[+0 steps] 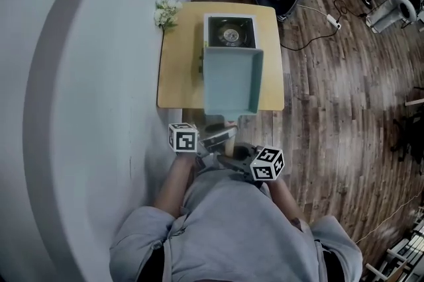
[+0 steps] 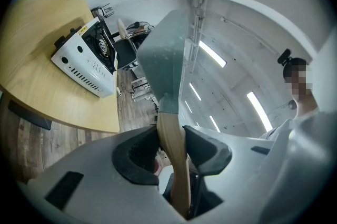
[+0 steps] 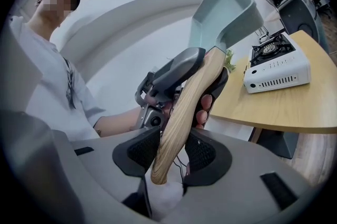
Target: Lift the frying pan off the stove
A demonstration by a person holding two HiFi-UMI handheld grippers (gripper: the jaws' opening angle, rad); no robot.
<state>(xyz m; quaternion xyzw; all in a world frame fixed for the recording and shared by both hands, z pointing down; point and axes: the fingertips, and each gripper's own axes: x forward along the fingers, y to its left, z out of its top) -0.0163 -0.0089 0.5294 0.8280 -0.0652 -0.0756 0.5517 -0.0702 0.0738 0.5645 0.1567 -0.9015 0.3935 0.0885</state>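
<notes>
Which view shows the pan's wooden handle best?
The right gripper view: the handle lies side-on, visible along most of its length, from its end in the jaws up to the pan. The left gripper view shows it edge-on and foreshortened. In the head view almost none of it shows.

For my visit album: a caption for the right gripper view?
Left gripper and right gripper clamp the handle, holding the pan in the air, off the stove on the table.
</notes>
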